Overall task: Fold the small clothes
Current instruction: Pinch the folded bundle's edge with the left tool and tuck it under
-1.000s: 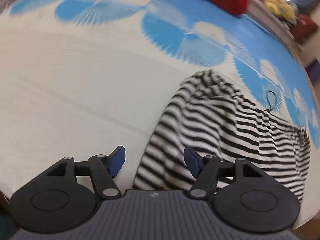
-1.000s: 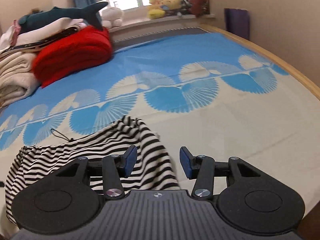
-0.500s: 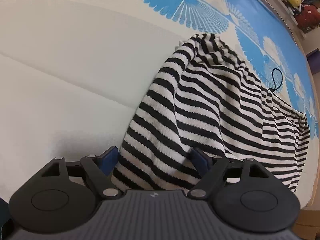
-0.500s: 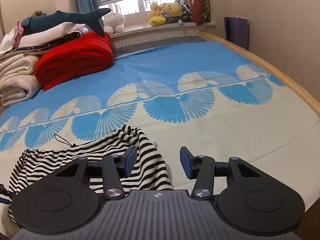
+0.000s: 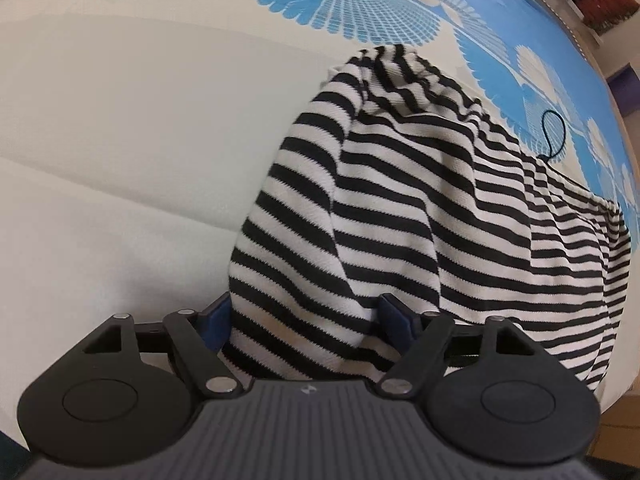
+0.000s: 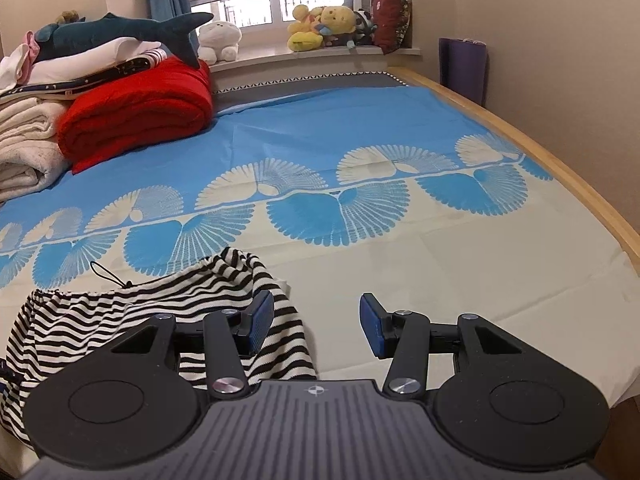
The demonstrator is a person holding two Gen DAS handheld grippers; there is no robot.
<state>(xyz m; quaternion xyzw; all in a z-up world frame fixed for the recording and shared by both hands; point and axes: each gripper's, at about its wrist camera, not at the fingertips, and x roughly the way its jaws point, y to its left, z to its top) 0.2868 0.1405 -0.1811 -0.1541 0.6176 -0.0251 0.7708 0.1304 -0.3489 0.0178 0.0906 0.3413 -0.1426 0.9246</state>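
Left wrist view: the left claw [image 5: 306, 316] has dropped lower and closer than a second ago; the striped garment [image 5: 400, 208], then mostly off to the right, now fills the gap between its fingers. The jaws stand wide and are closing a little, the near hem between them, the pads not yet pressing it. So the grab looks about to happen; nothing is folded yet. The garment lies crumpled on the bed [image 5: 120, 140], near edge, with a black cord loop [image 5: 554, 134] at its far right.

Right wrist view: barely changed. The right claw [image 6: 316, 326] hovers half open and empty, its left pad over the garment's [image 6: 140, 312] right edge. Red blanket [image 6: 136, 112] far left.
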